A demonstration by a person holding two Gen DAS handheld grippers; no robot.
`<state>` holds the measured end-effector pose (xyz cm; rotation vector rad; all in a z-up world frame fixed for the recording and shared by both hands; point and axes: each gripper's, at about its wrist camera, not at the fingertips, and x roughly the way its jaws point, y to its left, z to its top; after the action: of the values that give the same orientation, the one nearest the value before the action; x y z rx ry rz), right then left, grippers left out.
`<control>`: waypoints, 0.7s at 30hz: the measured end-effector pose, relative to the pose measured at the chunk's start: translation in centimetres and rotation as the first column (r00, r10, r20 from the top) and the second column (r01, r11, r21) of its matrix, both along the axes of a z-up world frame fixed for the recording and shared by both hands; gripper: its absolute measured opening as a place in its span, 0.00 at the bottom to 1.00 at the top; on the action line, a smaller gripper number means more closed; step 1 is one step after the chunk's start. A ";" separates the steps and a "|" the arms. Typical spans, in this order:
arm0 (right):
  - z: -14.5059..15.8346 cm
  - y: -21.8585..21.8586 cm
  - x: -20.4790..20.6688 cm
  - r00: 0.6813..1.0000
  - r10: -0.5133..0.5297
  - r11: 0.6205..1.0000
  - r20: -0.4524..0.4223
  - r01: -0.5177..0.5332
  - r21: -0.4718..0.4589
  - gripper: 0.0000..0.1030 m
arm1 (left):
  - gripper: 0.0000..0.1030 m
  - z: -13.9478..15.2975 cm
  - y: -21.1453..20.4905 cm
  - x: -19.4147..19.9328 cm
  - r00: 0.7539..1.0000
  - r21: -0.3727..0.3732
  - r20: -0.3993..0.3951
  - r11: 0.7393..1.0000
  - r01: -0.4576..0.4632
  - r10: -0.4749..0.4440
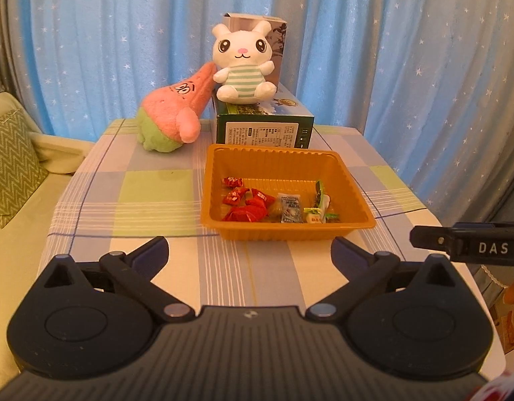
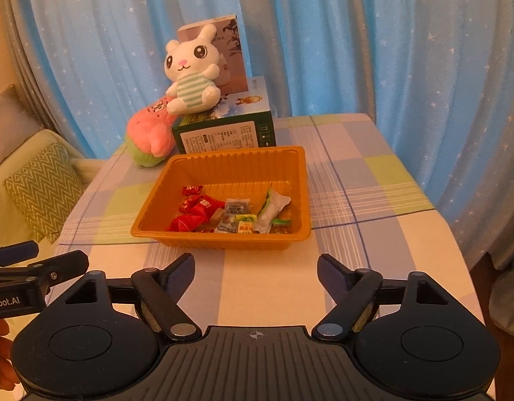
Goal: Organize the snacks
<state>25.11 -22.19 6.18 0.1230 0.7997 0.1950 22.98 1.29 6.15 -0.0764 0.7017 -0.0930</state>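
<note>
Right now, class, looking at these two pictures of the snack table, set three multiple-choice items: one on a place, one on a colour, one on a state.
1. Where does the white rabbit toy sit?
A. on the green box
B. in the tray
C. on the sofa

2. What colour is the tray that holds the snacks?
A. blue
B. orange
C. white

3. How does the left gripper stand?
A. shut on a candy
B. shut on the tray's rim
C. open and holding nothing

Answers: 1 A, the rabbit rests on the box top behind the tray. 2 B, its walls are orange. 3 C, the fingers stand wide apart over bare tablecloth.
</note>
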 end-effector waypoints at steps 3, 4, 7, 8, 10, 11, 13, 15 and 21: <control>0.9 -0.3 -1.9 1.000 -0.011 1.000 0.009 0.011 0.002 0.82 | 1.00 0.7 -0.1 -2.0 1.000 -0.007 0.001 1.000 0.002 -0.001; 1.2 -0.4 -2.6 1.000 -0.013 1.000 0.010 0.013 0.003 0.82 | 1.00 0.9 -0.2 -2.6 1.000 -0.009 0.001 1.000 0.001 -0.001; 1.9 -0.5 -4.5 1.000 -0.020 1.000 0.017 0.020 0.009 0.83 | 1.00 1.4 -0.3 -4.6 1.000 -0.013 -0.002 1.000 0.000 0.000; 2.1 -0.5 -5.2 1.000 -0.022 1.000 0.020 0.021 0.012 0.83 | 1.00 1.5 -0.5 -5.4 1.000 -0.010 -0.003 1.000 -0.001 0.001; 2.4 -0.5 -6.6 0.999 -0.025 1.000 0.022 0.024 0.017 0.84 | 1.00 1.7 -0.8 -6.7 1.000 -0.007 -0.007 1.000 0.006 -0.006; 2.5 -0.5 -7.2 0.999 -0.027 0.999 0.023 0.026 0.018 0.84 | 1.00 1.7 -0.9 -7.3 1.000 -0.009 -0.007 1.000 0.005 -0.005; 2.7 -0.6 -8.7 0.999 -0.031 0.999 0.026 0.031 0.016 0.84 | 1.00 1.8 -1.0 -8.7 1.000 -0.016 -0.009 1.000 0.000 0.000; 2.8 -0.6 -10.0 0.999 -0.036 0.999 0.027 0.035 0.012 0.84 | 0.99 1.8 -1.0 -10.1 1.000 -0.025 -0.013 1.000 -0.008 0.008; 2.9 -0.3 -13.9 0.999 -0.027 0.999 0.037 0.028 -0.018 0.84 | 1.00 1.9 -1.4 -13.5 1.000 -0.009 -0.012 1.000 -0.028 0.028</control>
<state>11.17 -22.54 9.10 0.1121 0.7625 0.1636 9.46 -0.11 8.01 -0.0955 0.7114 -0.0692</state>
